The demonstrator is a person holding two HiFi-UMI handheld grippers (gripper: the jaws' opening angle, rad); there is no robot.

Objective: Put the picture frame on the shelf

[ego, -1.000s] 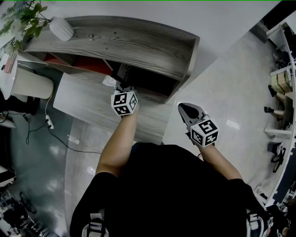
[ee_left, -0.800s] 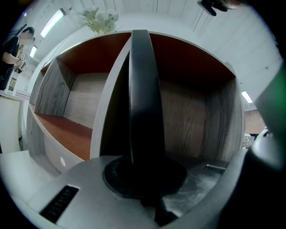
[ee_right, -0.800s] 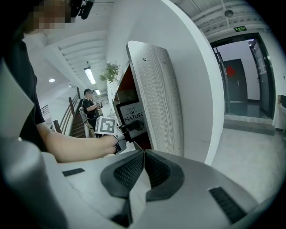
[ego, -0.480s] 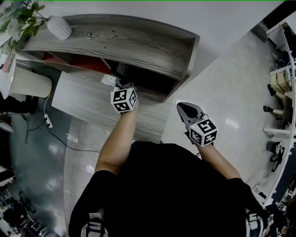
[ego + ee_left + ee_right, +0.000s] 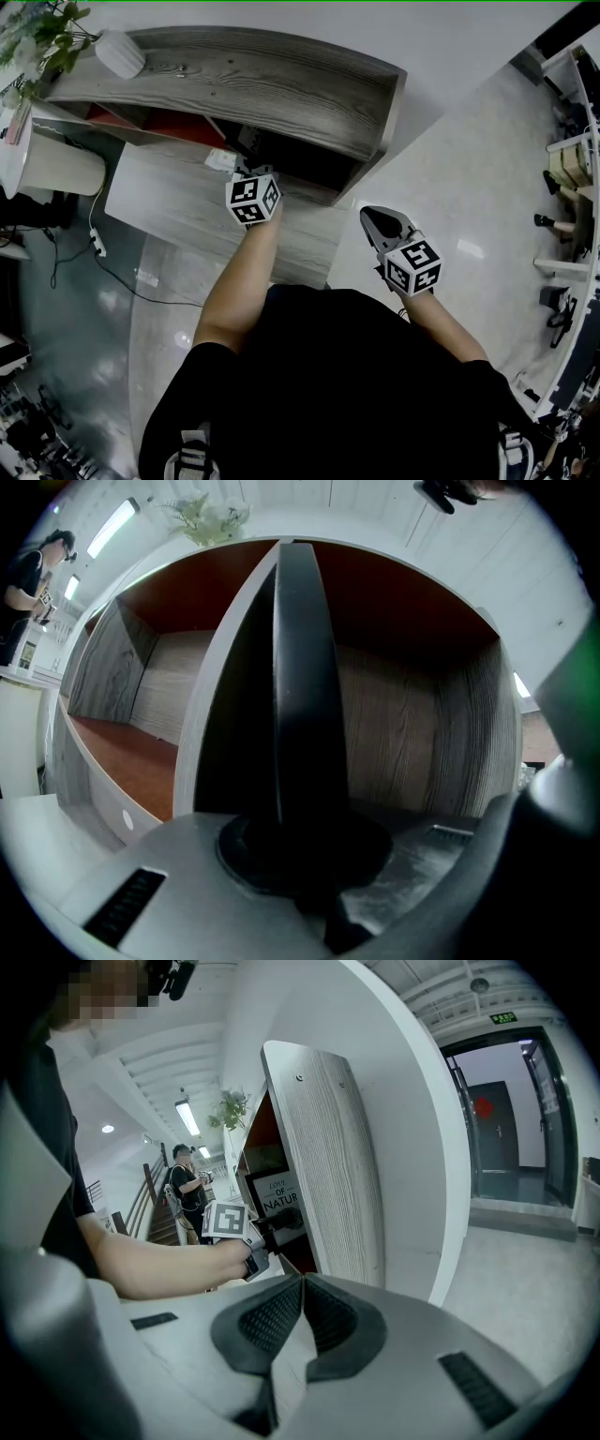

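Now left hand-held gripper [image 5: 281,1222] grips the picture frame [image 5: 272,1192] at the shelf [image 5: 281,84]; right hand-held gripper [image 5: 302,1283] closed, empty

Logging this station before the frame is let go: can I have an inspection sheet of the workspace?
Surface: grey wood shelf, red-brown inside.
Job's things: picture frame upright at the shelf opening, gripped by its edge.
Clutter: white vase with a plant on the shelf top.
Grippers: left gripper shut on the picture frame; right gripper shut, empty, off the shelf's side.
Cables: cable and power strip on the floor at left.
Surroundings: a person standing beyond the shelf; office furniture far right.
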